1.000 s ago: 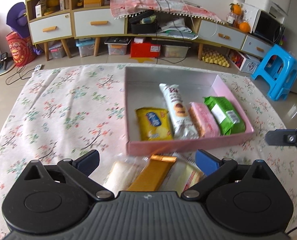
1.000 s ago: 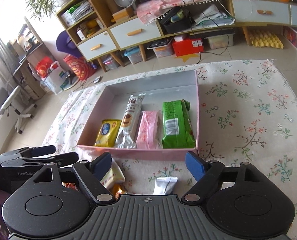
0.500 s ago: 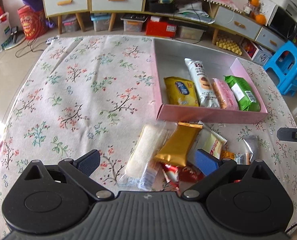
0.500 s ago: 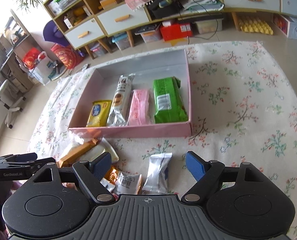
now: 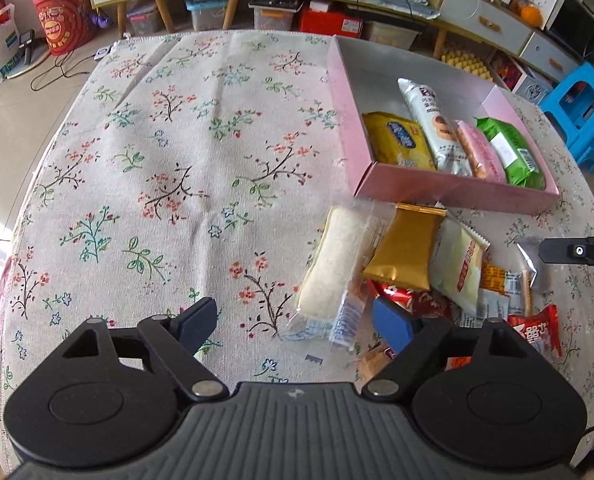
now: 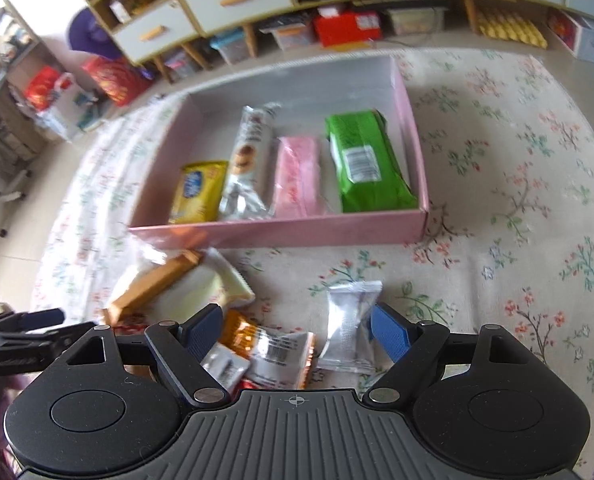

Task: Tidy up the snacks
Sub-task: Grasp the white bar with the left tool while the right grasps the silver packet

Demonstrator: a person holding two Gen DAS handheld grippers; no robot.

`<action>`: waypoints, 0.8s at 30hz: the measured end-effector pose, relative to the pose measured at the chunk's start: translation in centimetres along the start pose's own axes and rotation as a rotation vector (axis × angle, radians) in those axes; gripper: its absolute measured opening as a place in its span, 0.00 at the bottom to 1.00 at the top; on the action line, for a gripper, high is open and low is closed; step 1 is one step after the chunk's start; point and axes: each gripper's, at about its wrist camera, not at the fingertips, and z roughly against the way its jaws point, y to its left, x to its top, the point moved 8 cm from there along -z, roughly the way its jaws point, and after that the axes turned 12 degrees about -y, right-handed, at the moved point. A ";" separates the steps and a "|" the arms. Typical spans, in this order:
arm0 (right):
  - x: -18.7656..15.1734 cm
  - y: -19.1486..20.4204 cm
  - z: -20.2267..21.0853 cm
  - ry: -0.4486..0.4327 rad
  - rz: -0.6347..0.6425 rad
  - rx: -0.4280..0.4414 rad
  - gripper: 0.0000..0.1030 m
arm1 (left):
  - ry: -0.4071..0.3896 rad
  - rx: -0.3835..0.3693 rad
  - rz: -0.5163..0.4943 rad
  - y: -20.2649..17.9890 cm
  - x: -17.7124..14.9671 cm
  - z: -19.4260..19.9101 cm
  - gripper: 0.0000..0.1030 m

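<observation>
Snacks lie in a loose heap on the bench, on its floral cloth (image 5: 169,152), just this side of the pink box (image 6: 281,236). In the left wrist view the clear-wrapped white cake (image 5: 331,266) sits ahead of the left gripper (image 5: 293,320), between its jaws and nearer the right-hand one, with the gold packet (image 5: 407,250) and pale cream packet (image 5: 459,266) beyond that jaw and a red packet (image 5: 537,330) farther out to the side. Those jaws stand wide apart, holding nothing. In the right wrist view the silver packet (image 6: 349,324) lies between the jaws of the right gripper (image 6: 297,330), close beside the right-hand jaw but not pinched; an orange-and-white packet (image 6: 273,350) rests nearer the left-hand jaw. These jaws are spread apart too. Ahead of both grippers, inside the box, four packs lie side by side against the near wall: yellow packet (image 6: 197,192), long silver biscuit pack (image 6: 249,164), pink packet (image 6: 297,178), green packet (image 6: 367,166).
</observation>
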 end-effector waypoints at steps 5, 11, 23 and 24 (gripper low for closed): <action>-0.2 -1.2 -1.2 0.012 -0.028 -0.069 0.80 | 0.021 -0.006 0.009 0.5 -0.2 -0.6 0.69; -0.7 -2.5 -2.2 0.035 -0.038 -0.132 0.76 | 0.033 -0.051 0.006 -0.4 -0.3 -1.3 0.62; -1.7 -2.7 -2.6 0.045 0.039 -0.186 0.66 | -0.002 -0.028 -0.148 -1.8 -0.2 -2.7 0.51; -1.7 -2.6 -2.6 0.046 0.049 -0.189 0.66 | -0.008 -0.019 -0.162 -1.8 -0.2 -2.8 0.49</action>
